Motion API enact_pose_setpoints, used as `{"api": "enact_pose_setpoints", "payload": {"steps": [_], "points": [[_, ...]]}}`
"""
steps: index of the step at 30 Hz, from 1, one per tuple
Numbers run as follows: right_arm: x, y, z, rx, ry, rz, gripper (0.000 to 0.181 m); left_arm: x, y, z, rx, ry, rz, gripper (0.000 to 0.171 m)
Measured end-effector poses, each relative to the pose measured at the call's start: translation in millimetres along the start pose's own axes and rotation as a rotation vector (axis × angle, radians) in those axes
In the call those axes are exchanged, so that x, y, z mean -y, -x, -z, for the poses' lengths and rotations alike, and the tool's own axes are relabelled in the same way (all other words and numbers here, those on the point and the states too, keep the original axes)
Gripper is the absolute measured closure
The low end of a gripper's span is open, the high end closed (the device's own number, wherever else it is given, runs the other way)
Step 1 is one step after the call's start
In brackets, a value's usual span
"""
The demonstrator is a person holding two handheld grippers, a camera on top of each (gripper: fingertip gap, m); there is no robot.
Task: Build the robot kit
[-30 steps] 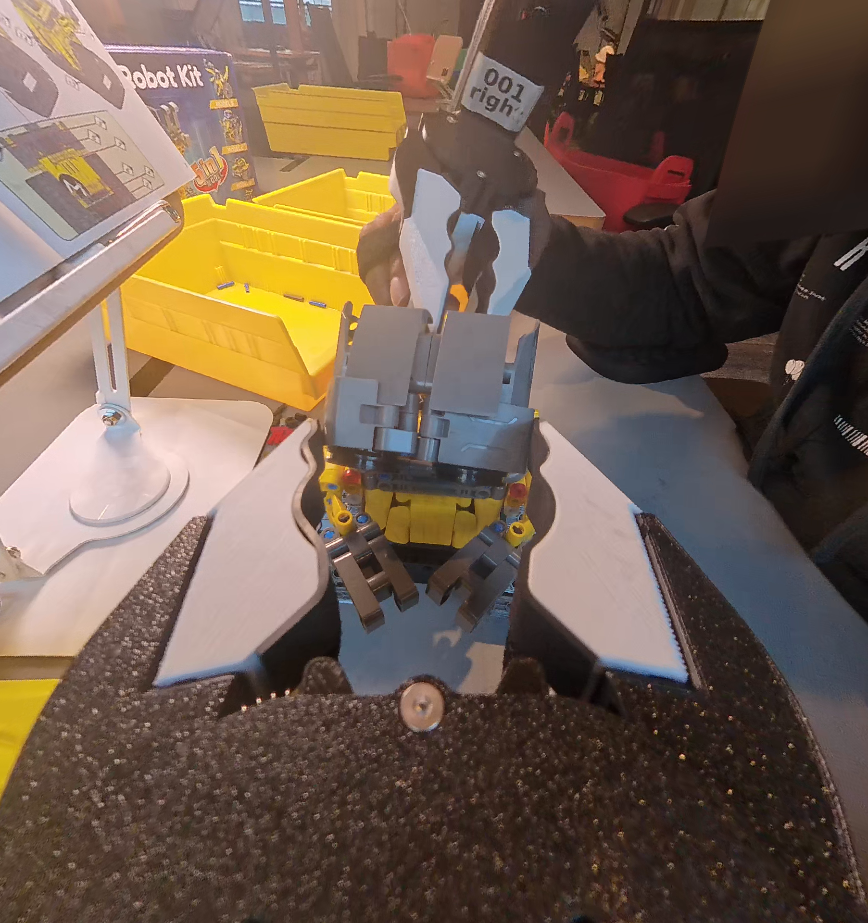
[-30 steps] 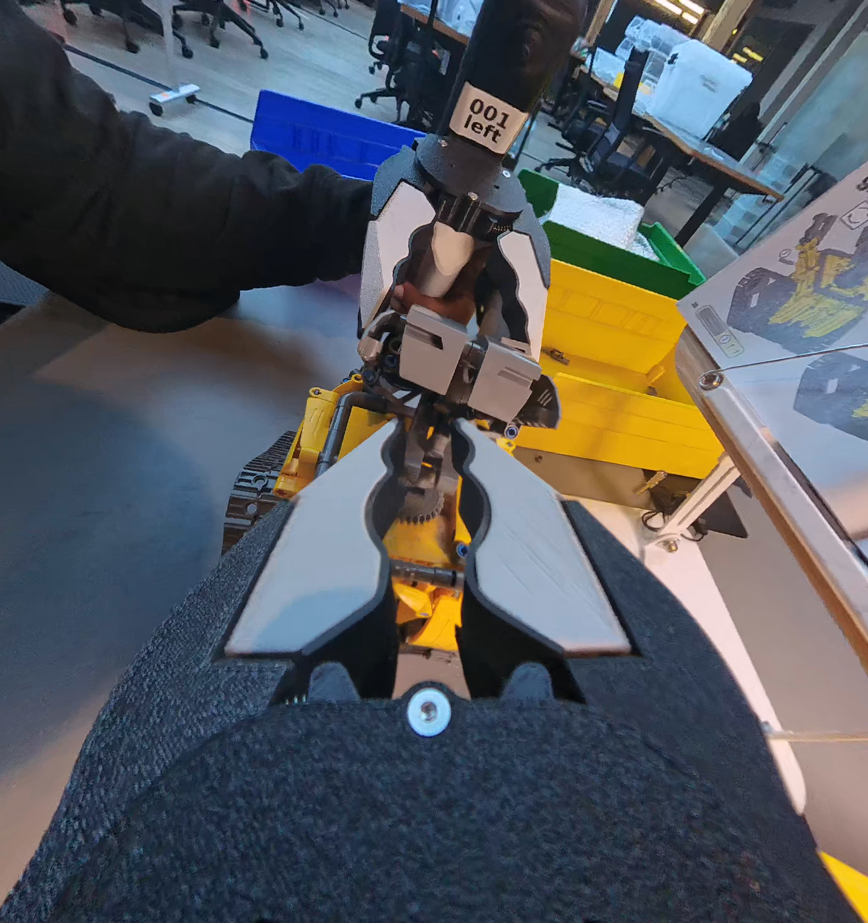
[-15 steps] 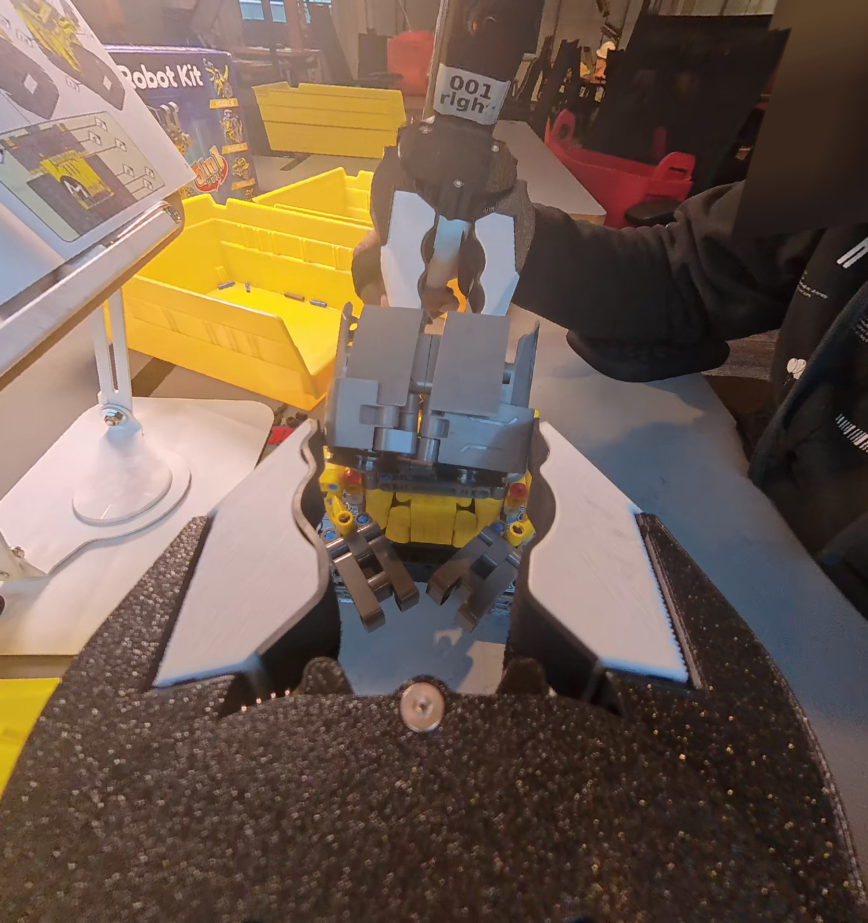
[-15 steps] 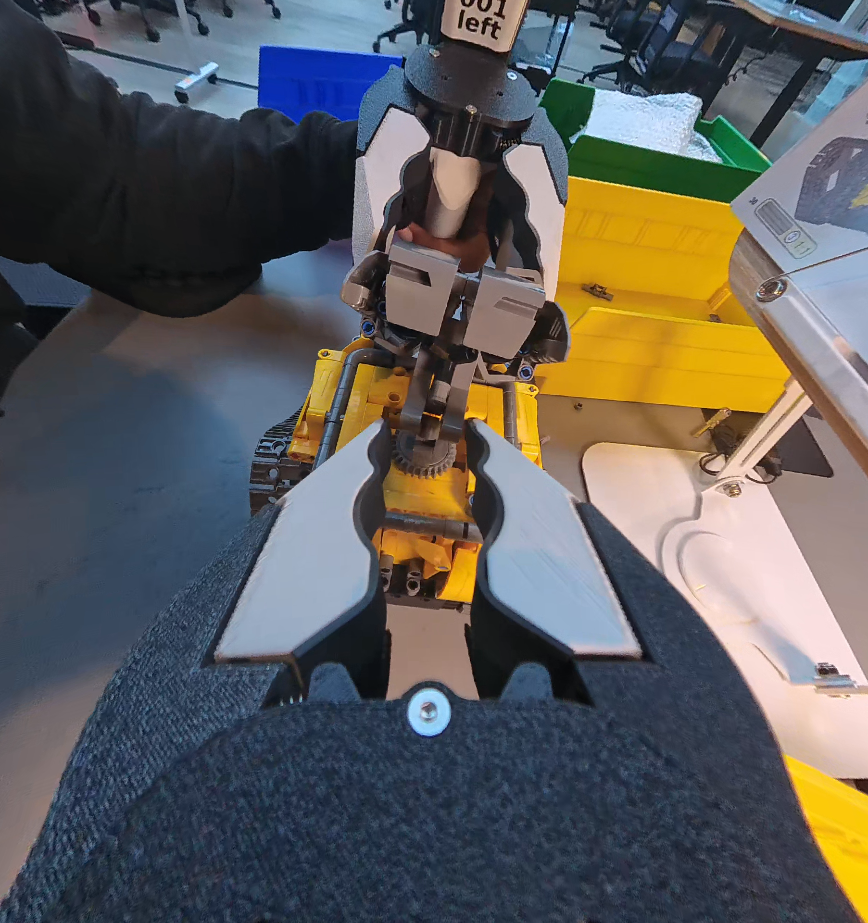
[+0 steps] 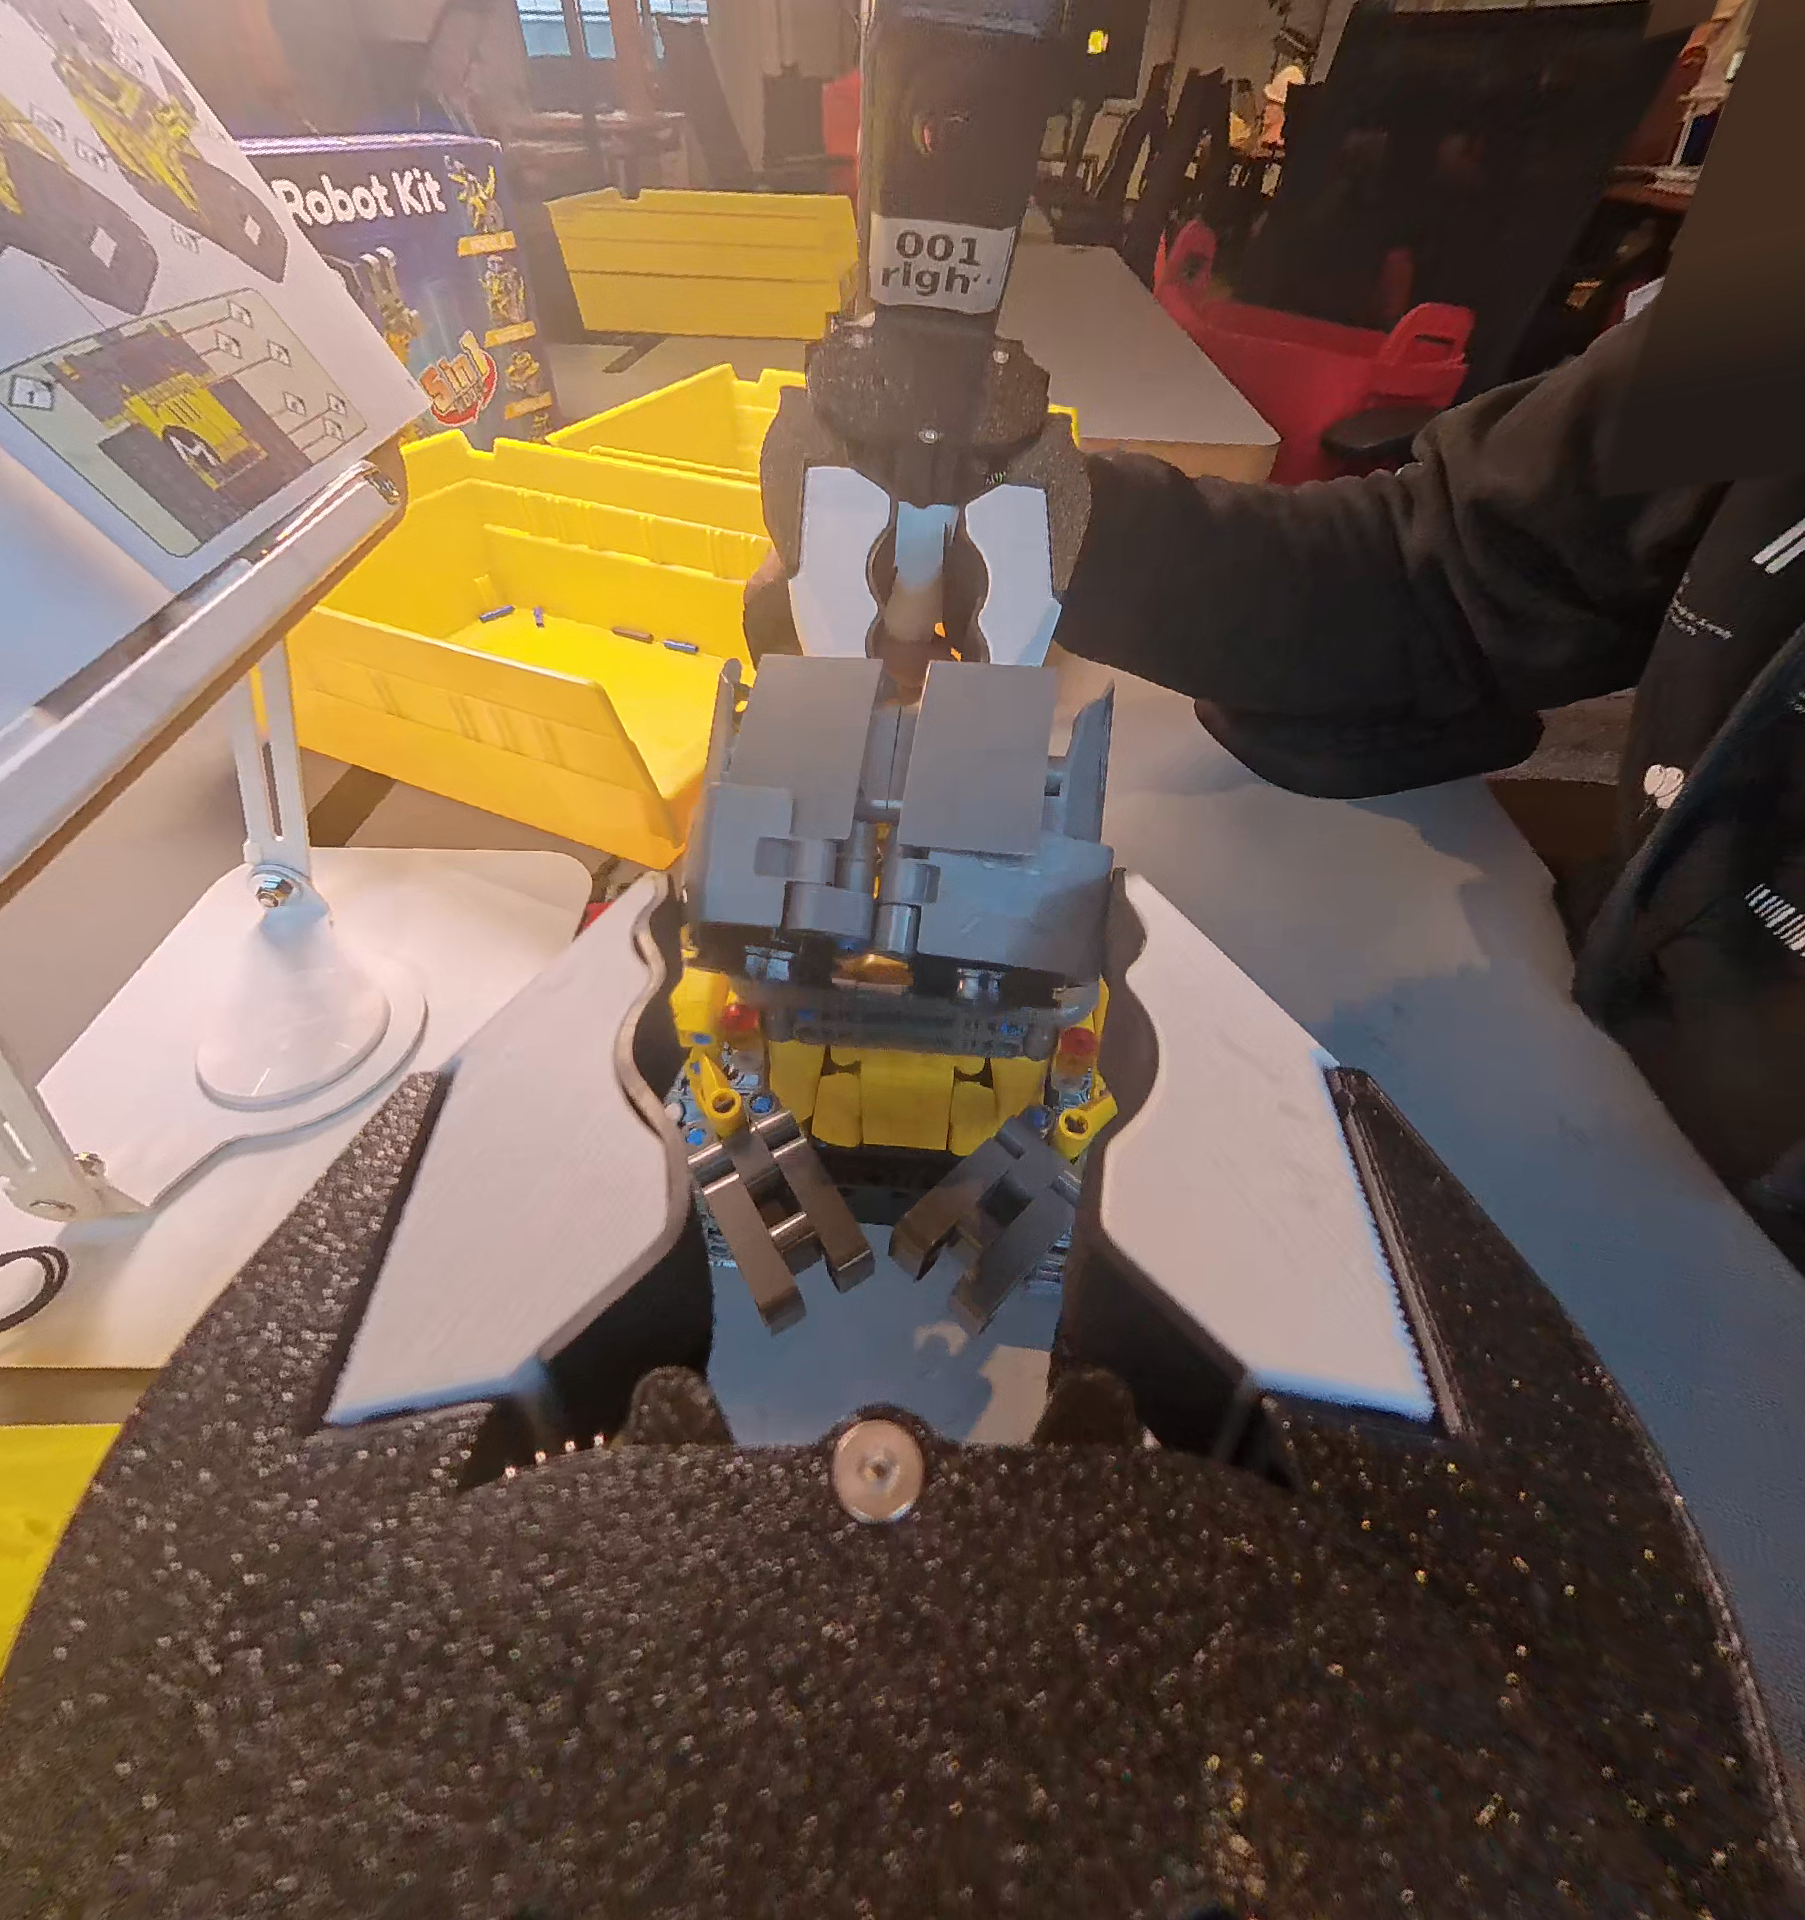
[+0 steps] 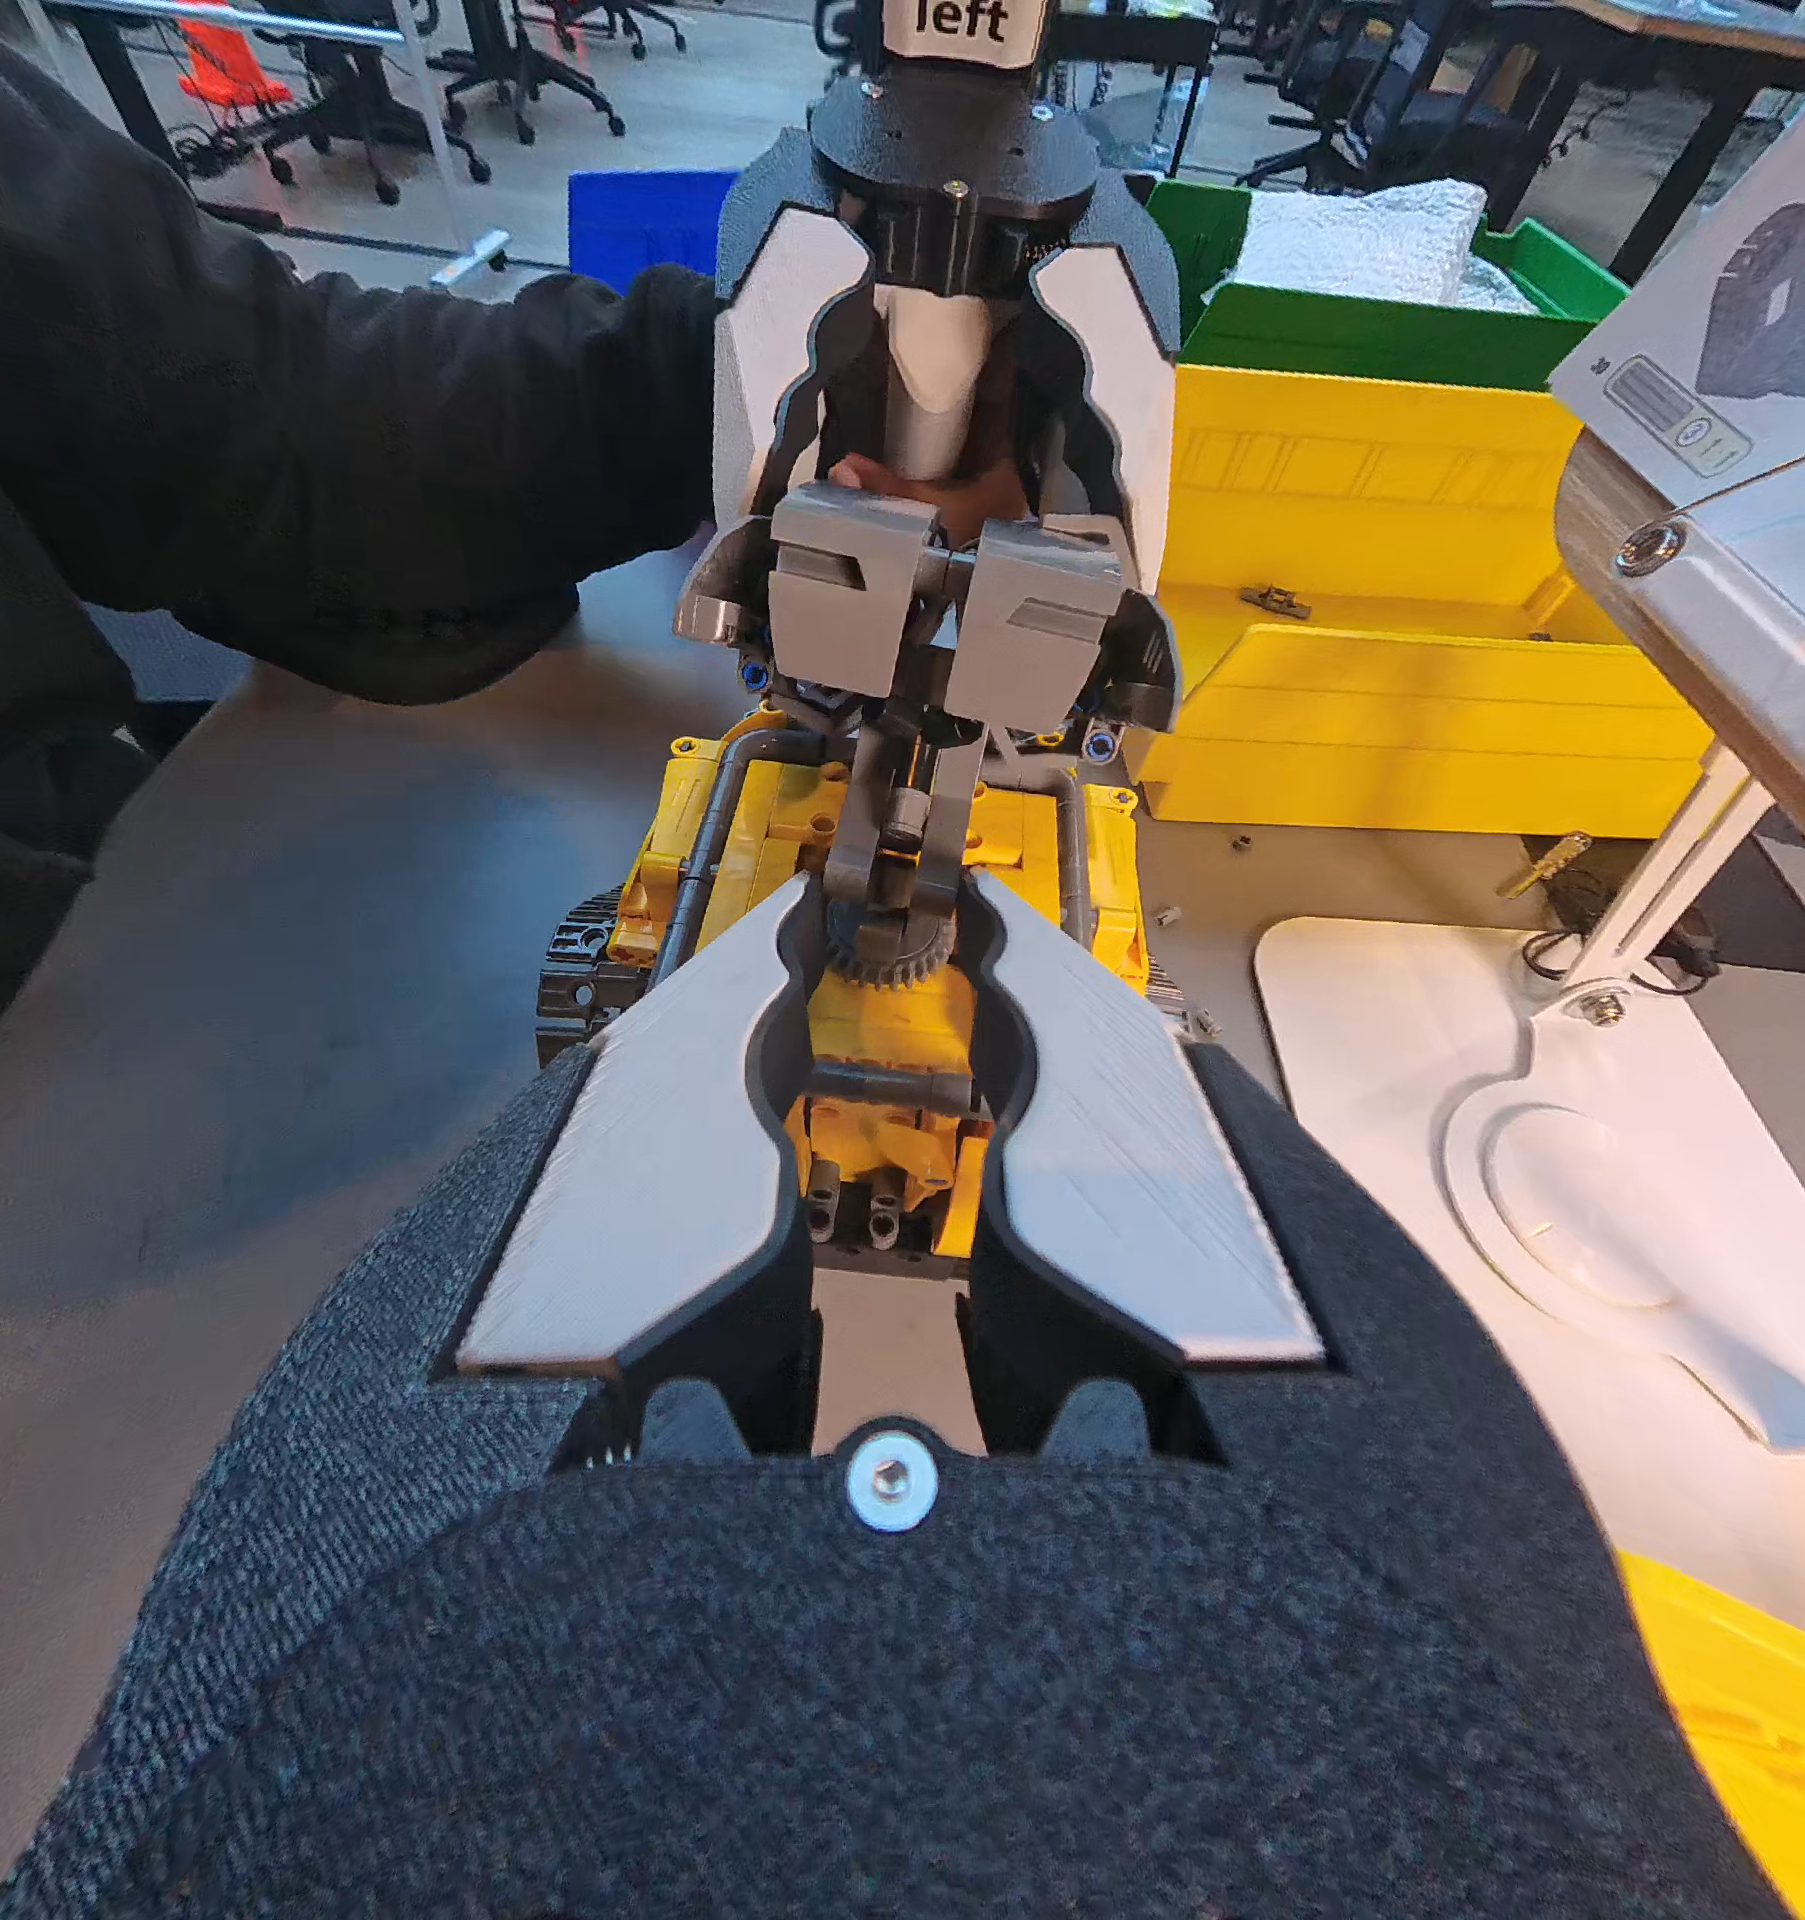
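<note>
Yellow and grey brick-built tracked vehicle (image 5: 893, 1039) standing on the grey table (image 5: 1397, 987), clasped at its lower body between the white fingers (image 5: 534, 1164) of the left gripper (image 5: 882, 914). Opposite, right gripper (image 6: 893, 894) spread narrowly about the dark gear (image 6: 885, 951) and grey arm on the model's top; contact with them impossible to tell. Just beside on the left gripper's side, yellow bins (image 5: 524, 665) holding small parts, and a white stand (image 5: 285, 935) carrying an instruction booklet (image 5: 139, 301). Behind, a blue kit box (image 5: 399, 260). Black sleeves (image 6: 306, 468) reaching in from the person's side
</note>
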State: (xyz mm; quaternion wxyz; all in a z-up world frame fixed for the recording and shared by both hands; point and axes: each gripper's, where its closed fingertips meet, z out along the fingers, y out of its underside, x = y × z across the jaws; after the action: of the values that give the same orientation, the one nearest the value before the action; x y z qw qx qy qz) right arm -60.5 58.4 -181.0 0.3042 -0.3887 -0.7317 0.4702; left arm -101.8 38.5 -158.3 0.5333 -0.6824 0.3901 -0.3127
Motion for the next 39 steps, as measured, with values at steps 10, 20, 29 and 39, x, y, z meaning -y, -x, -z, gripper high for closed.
{"api": "enact_pose_setpoints", "payload": {"steps": [10, 20, 29, 39], "points": [[-3, 1, -1, 0.026, -0.014, -0.036, 0.156, 10, -1, -1, 0.000, -0.039, -0.008, 0.092], [-7, 2, -2, 0.045, -0.012, -0.062, 0.156, 18, -3, -3, 0.001, -0.076, -0.020, 0.092], [-10, 3, -1, 0.052, -0.002, -0.068, 0.156, 16, -2, 6, 0.001, -0.078, -0.006, 0.086], [-12, 3, -1, 0.056, 0.002, -0.077, 0.156, 21, -5, -4, 0.005, -0.069, -0.029, 0.093]]}}
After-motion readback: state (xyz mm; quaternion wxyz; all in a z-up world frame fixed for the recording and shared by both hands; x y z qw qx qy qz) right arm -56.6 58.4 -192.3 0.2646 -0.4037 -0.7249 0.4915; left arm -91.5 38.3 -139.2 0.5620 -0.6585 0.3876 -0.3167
